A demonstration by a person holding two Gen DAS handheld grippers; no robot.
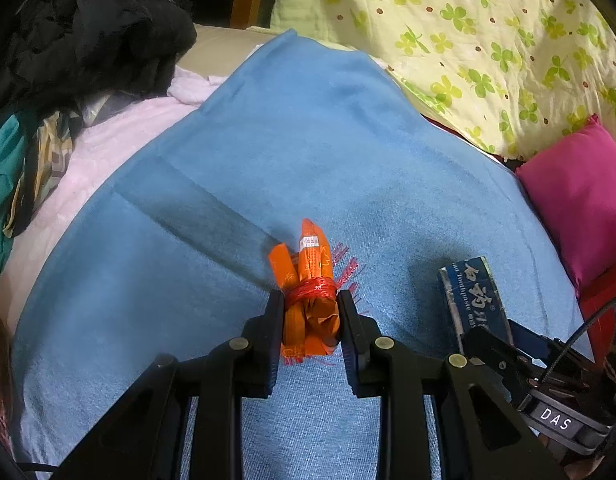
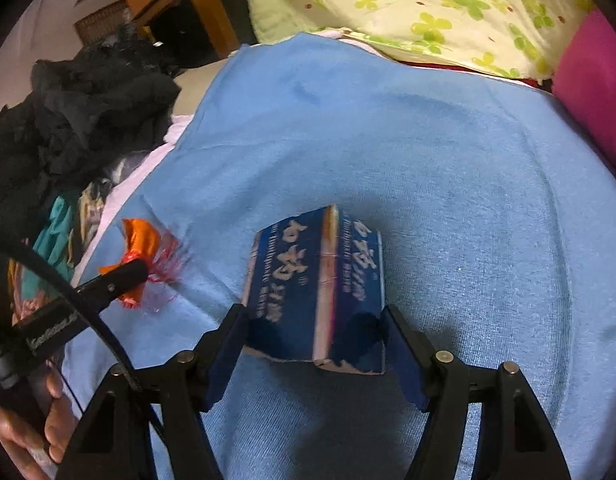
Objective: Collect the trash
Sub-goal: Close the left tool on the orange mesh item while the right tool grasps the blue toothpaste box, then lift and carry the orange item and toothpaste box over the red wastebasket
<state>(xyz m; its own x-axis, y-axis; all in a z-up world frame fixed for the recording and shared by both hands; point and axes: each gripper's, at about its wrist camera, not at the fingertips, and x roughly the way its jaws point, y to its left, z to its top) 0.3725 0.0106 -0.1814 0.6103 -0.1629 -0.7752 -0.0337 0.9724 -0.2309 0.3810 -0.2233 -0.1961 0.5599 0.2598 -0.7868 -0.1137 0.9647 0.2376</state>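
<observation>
Your left tool point(image 1: 311, 308) pinches an orange wrapper bundle point(image 1: 308, 276) tied with red string, just above the blue blanket point(image 1: 308, 140). Your right tool point(image 2: 314, 334) clamps a dark blue box point(image 2: 316, 280) bearing white Chinese characters, not legible. "DAS" marks the right tool's body.
</observation>
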